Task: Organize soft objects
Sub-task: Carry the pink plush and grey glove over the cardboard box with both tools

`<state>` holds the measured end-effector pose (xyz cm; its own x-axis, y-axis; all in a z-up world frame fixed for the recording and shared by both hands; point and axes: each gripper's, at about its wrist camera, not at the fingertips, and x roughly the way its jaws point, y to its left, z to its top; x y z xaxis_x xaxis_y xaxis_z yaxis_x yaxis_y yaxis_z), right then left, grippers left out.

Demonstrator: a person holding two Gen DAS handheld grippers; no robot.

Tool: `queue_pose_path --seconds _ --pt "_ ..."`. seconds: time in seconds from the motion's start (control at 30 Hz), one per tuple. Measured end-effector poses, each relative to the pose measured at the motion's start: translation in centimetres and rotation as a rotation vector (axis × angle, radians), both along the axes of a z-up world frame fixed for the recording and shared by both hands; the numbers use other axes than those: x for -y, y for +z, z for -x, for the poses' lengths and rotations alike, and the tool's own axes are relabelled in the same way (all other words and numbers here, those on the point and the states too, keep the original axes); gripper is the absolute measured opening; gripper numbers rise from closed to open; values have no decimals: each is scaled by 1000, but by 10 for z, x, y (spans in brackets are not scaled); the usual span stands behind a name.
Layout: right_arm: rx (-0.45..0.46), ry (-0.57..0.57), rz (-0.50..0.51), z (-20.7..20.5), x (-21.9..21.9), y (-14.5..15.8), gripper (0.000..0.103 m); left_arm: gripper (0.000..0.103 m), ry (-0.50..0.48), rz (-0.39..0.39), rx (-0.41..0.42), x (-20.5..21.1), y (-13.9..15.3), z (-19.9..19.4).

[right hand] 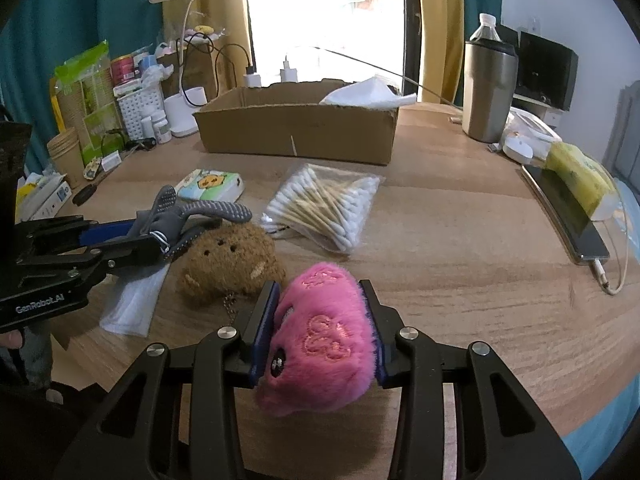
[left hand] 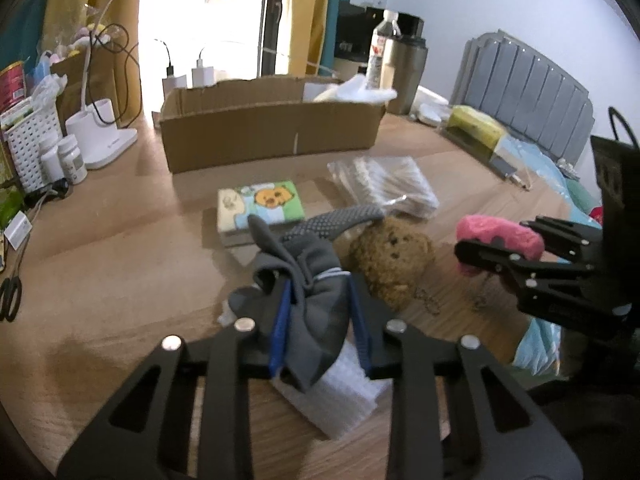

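Both claws are loaded: left gripper [left hand: 320, 312] pinches the grey socks [left hand: 316, 276] over the white cloth [left hand: 340, 404], right gripper [right hand: 318, 334] squeezes the pink plush [right hand: 320, 336]. I would lift gently, clear of the brown plush [right hand: 232, 264], then carry them to the cardboard box [right hand: 296, 128].

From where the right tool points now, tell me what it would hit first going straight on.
Probably the bag of cotton swabs on the table, ahead of the right tool and its pink plush; the cardboard box lies beyond. Depth is uncertain.
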<state>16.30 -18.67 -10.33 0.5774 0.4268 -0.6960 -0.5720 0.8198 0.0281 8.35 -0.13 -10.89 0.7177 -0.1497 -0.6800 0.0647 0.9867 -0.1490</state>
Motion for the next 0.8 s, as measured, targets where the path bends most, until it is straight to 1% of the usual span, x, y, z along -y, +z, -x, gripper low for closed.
queue_pose_path --seconds 0.27,0.6,0.8 --pt "23 13 -5 -4 -9 12 41 29 15 29 30 -10 12 -1" --pt "55 16 -18 -14 -15 27 41 29 21 44 73 -19 30 -4" --pt "73 17 -33 -22 -19 37 41 29 36 48 73 -26 32 -9"
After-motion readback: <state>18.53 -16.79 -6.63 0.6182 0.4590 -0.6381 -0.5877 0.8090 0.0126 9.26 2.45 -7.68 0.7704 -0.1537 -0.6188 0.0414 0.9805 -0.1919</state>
